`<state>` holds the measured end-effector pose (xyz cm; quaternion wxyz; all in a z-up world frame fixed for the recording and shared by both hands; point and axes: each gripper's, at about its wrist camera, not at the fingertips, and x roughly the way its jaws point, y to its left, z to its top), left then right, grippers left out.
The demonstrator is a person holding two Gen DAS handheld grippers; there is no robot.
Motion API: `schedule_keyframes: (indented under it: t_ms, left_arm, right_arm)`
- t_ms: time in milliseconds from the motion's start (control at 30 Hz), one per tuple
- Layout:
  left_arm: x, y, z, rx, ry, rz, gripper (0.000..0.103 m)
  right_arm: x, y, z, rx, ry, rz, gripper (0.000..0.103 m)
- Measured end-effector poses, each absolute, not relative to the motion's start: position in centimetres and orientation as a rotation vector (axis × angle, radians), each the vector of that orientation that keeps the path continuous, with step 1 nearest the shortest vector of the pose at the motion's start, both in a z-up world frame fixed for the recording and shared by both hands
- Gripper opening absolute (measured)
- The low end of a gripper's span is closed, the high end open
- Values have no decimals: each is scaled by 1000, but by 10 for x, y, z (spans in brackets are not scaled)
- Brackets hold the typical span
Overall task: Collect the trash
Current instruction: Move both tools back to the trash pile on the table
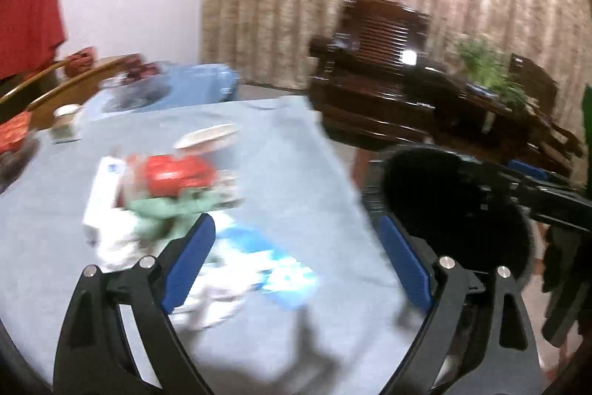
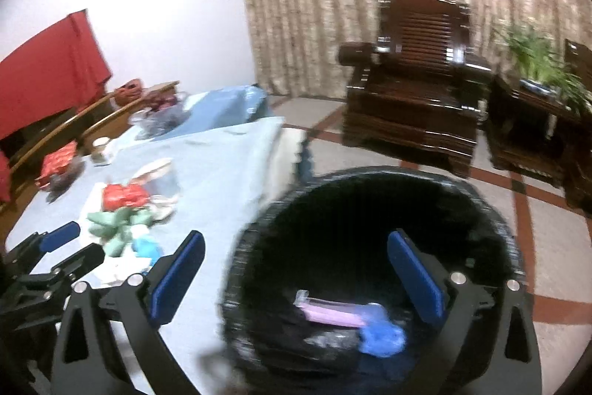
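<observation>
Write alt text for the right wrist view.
The open, empty right hand-held gripper hangs over a black trash bin holding a pink wrapper and blue scrap. Left, more litter lies on a blue tablecloth.

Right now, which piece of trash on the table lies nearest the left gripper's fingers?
The blue-and-white wrapper, flat on the blue tablecloth between the open left gripper fingers. The red packet and green crumpled piece lie farther back.
</observation>
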<state>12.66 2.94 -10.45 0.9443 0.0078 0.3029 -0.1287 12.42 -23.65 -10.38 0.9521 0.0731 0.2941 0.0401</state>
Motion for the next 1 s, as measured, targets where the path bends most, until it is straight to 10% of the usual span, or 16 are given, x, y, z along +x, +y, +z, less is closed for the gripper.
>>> schedule_keyframes:
  t_ms: [1000]
  left_arm:
    - [149, 93, -186, -21, 788, -145, 82]
  right_arm:
    - [156, -119, -144, 53, 646, 312, 90]
